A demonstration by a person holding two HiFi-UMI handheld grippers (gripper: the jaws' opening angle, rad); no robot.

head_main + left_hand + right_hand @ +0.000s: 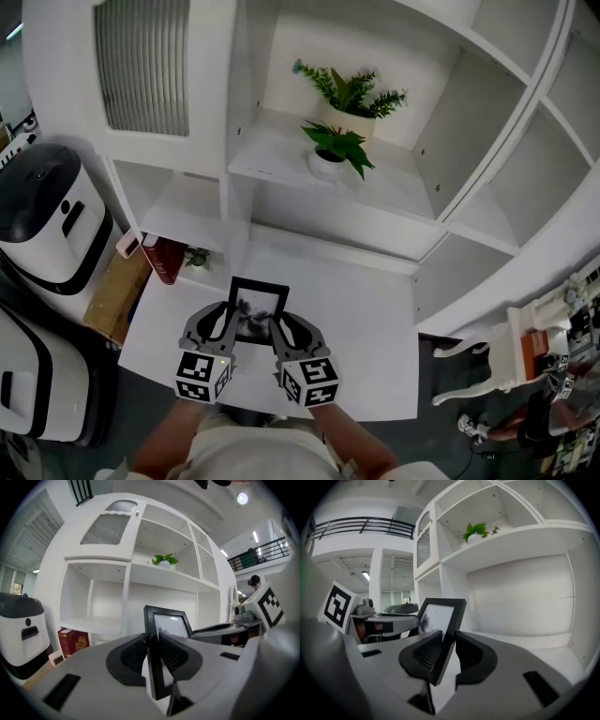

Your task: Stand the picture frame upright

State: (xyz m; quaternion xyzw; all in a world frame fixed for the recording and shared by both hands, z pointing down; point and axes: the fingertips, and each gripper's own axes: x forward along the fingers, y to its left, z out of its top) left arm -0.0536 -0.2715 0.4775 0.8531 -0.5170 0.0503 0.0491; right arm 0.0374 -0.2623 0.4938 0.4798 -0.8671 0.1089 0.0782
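A black picture frame with a pale print hangs in the air above the white table, held nearly upright. My left gripper is shut on its left side rail, and my right gripper is shut on its right side rail. In the left gripper view the frame stands edge-on between the dark pads. The right gripper view shows the frame leaning a little to the left between the pads, with the other gripper beyond it.
A white shelf unit stands behind the table, with two potted plants on a shelf. A red book and a small plant sit at the table's left end. White machines stand at the left, a white chair at the right.
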